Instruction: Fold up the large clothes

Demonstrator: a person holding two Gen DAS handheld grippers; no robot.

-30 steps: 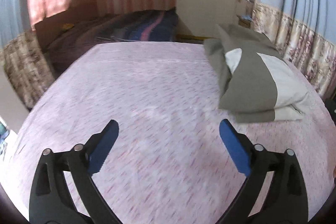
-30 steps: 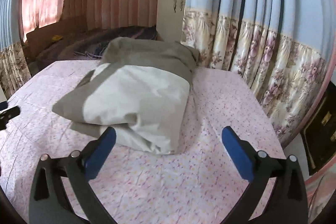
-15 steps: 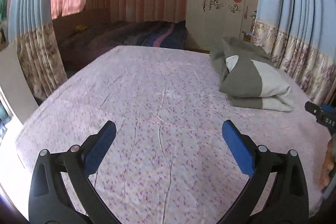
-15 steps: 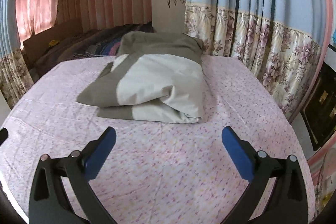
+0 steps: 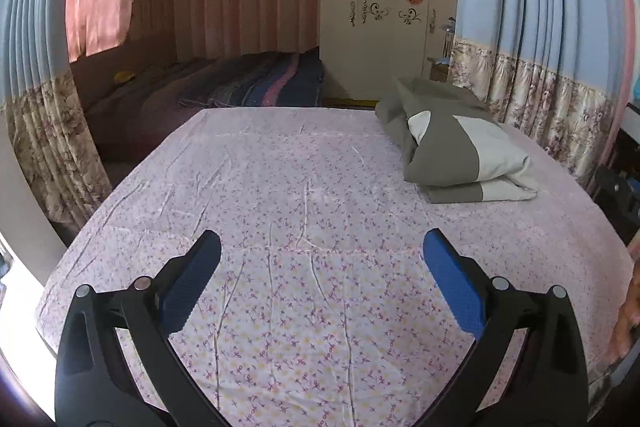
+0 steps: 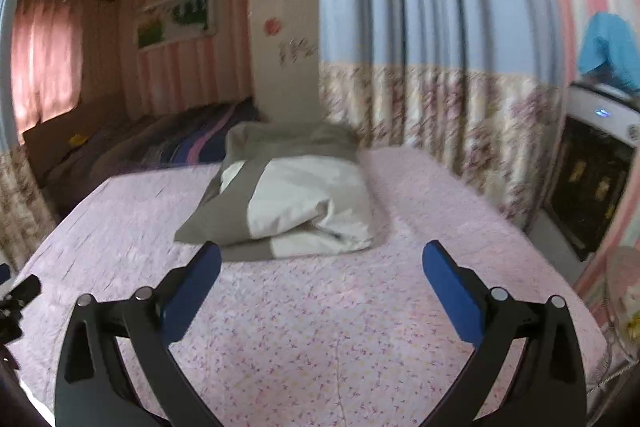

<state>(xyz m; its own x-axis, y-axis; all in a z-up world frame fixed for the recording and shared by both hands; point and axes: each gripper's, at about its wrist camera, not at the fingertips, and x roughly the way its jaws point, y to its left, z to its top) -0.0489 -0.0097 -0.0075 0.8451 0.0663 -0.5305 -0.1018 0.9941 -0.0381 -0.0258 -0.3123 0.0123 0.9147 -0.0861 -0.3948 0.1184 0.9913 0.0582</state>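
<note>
A folded grey and cream garment (image 5: pixel 460 147) lies as a thick bundle on the far right part of the pink flowered bed (image 5: pixel 304 211). It also shows in the right wrist view (image 6: pixel 292 199), ahead of the fingers. My left gripper (image 5: pixel 320 259) is open and empty above the bed's near part, well short of the bundle. My right gripper (image 6: pixel 320 263) is open and empty, held above the bed just in front of the bundle's near edge. The tip of the left gripper (image 6: pixel 16 291) shows at the left edge of the right wrist view.
A second bed with a dark striped cover (image 5: pixel 224 87) stands beyond the pink one. Blue and flowered curtains (image 5: pixel 536 75) hang along the right side. A white wardrobe (image 5: pixel 384 11) stands at the back. A dark cabinet (image 6: pixel 592 179) stands at the right.
Both grippers have pulled back and risen from the bundle, which now looks smaller and farther. The right wrist view has swung to the right and shows more of the curtain and the cabinet.
</note>
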